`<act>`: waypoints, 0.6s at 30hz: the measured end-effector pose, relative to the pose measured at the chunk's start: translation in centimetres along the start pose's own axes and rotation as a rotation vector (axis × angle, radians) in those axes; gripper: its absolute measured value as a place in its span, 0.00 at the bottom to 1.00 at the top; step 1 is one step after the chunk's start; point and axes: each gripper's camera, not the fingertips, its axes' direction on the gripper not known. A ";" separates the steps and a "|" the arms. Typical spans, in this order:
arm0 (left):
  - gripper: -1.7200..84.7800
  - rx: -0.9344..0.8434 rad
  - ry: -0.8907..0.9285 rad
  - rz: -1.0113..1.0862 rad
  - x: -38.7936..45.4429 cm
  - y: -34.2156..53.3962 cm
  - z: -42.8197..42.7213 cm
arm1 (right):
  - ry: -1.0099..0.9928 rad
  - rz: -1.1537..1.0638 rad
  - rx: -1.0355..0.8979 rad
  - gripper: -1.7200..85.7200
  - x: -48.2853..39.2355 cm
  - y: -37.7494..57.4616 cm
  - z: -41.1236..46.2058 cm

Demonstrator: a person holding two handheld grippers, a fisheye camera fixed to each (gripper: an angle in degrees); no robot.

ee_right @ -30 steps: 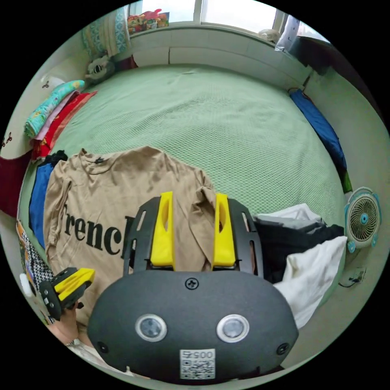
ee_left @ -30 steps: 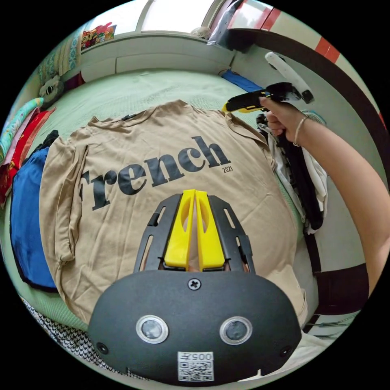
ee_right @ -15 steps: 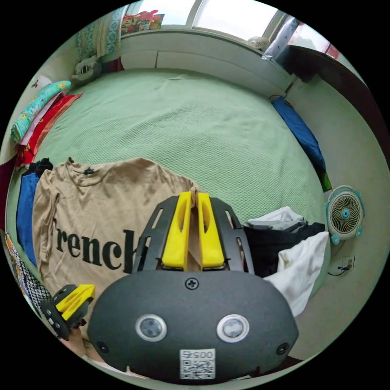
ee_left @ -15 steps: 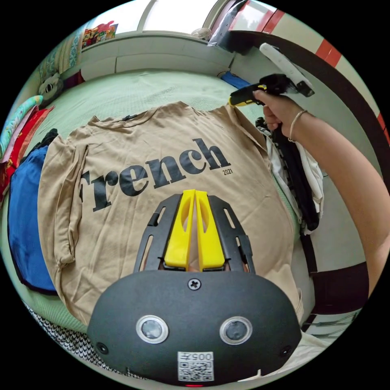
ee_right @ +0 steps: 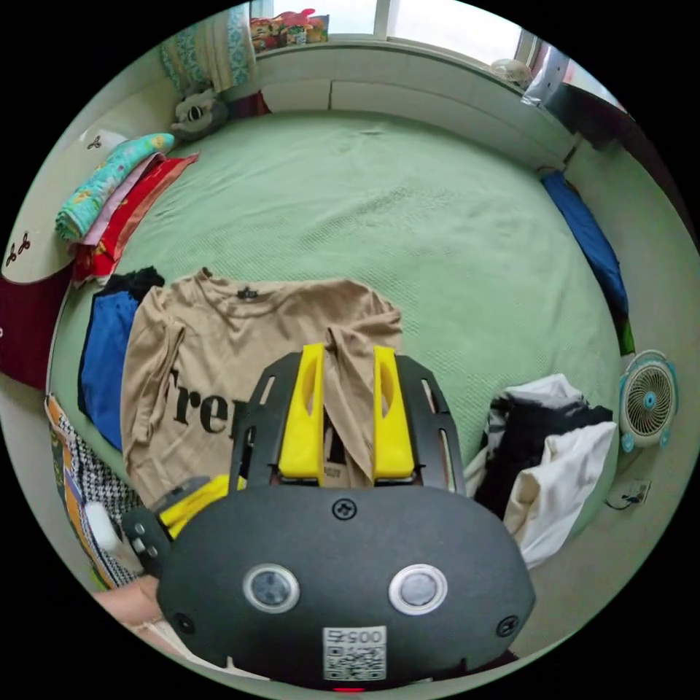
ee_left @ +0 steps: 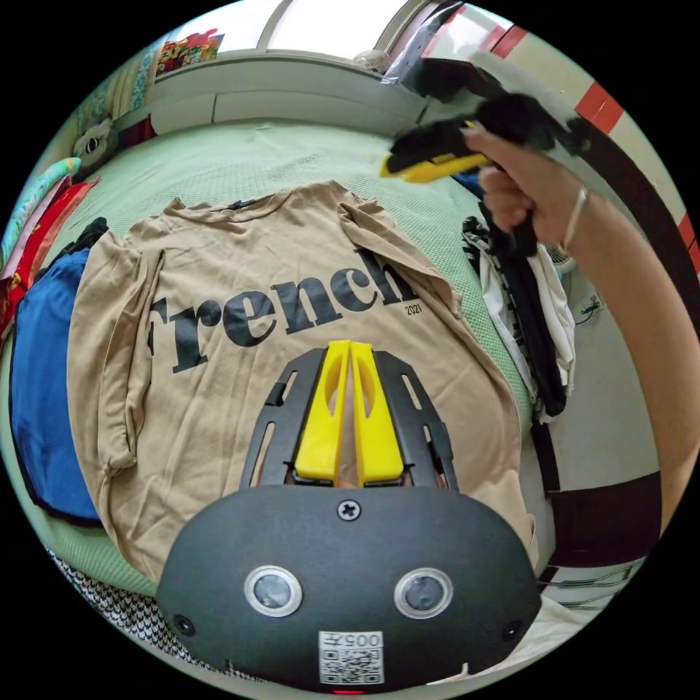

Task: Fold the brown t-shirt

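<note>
My left gripper's [ee_left: 349, 408] housing covers the brown t-shirt's [ee_left: 240, 350] lower hem, and I cannot tell whether cloth sits between its closed jaws. The right gripper [ee_left: 430, 153] is motion-blurred in the left gripper view; its jaw state is unreadable there. A folded sleeve overlaps the end of the shirt's print. The blue garment [ee_left: 44, 394] runs under the shirt's edge. The clothes pile [ee_right: 547, 445] is too jumbled to separate.

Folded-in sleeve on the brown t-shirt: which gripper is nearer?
Right. The right gripper hangs just over the sleeve; the left gripper sits lower, over the t-shirt's belly.
</note>
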 end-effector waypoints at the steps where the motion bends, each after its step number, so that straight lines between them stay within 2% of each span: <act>1: 0.01 -0.003 0.004 -0.001 -0.1 -0.1 0.1 | -0.009 0.001 -0.012 0.10 0.7 0.8 0.1; 6: 0.01 -0.006 0.028 0.008 -0.1 -0.6 0.4 | -0.079 0.075 -0.126 0.11 6.8 7.8 1.7; 12: 0.01 -0.009 0.026 0.007 -0.1 -0.9 0.7 | -0.241 0.132 -0.148 0.11 9.4 11.6 2.8; 18: 0.01 -0.015 0.019 0.003 -0.3 -1.2 1.0 | -0.135 0.073 -0.126 0.06 7.6 12.6 2.3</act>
